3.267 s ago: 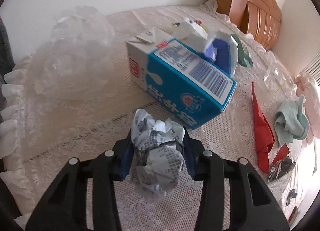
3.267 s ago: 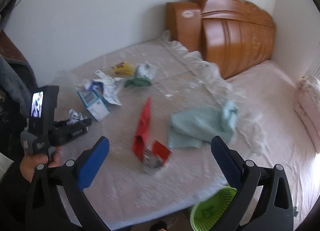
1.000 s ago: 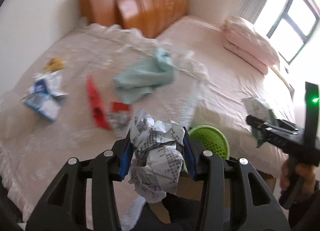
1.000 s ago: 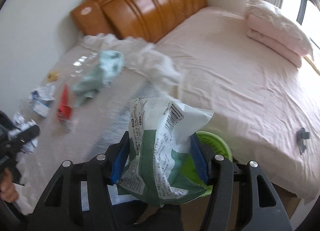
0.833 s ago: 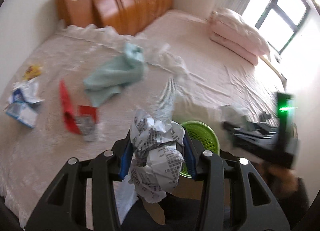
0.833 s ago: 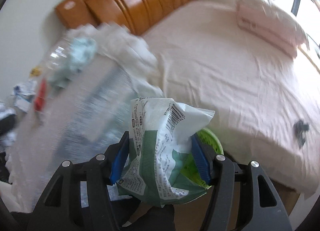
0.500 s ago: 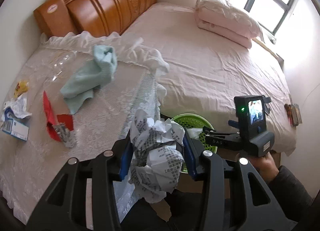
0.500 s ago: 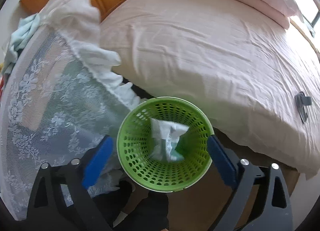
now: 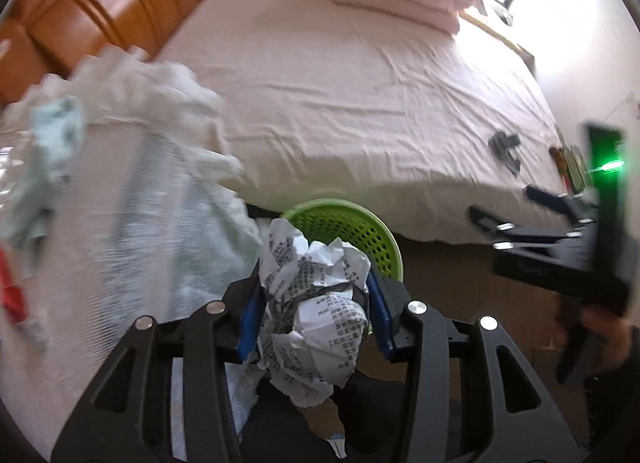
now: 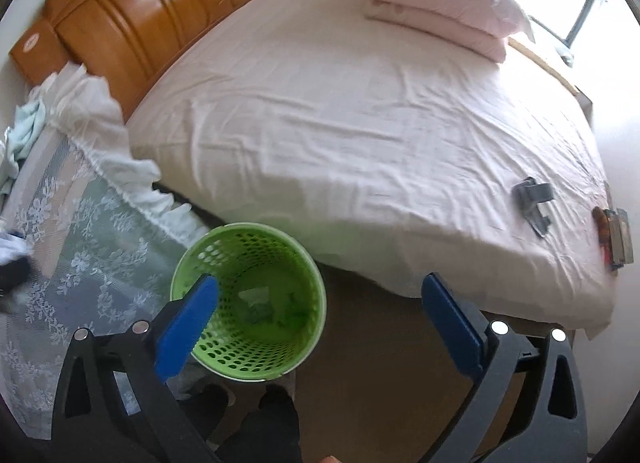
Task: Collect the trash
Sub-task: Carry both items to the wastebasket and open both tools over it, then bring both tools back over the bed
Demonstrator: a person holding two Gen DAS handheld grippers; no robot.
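Observation:
My left gripper is shut on a crumpled ball of printed paper and holds it just short of and above the green perforated trash basket. The basket stands on the floor between the lace-covered table and the bed. In the right wrist view the basket sits below my right gripper, which is open and empty. A green-and-white snack bag lies at the basket's bottom. The right gripper also shows at the right of the left wrist view.
A lace-covered table is at the left, with a light green cloth and red wrapper on it. A bed with a pink sheet, folded pink bedding and a wooden headboard fills the back. A grey object lies on the bed.
My left gripper has swung right and closer to the basket with the paper ball. My right gripper let the snack bag fall into the basket, then shifted right, still open.

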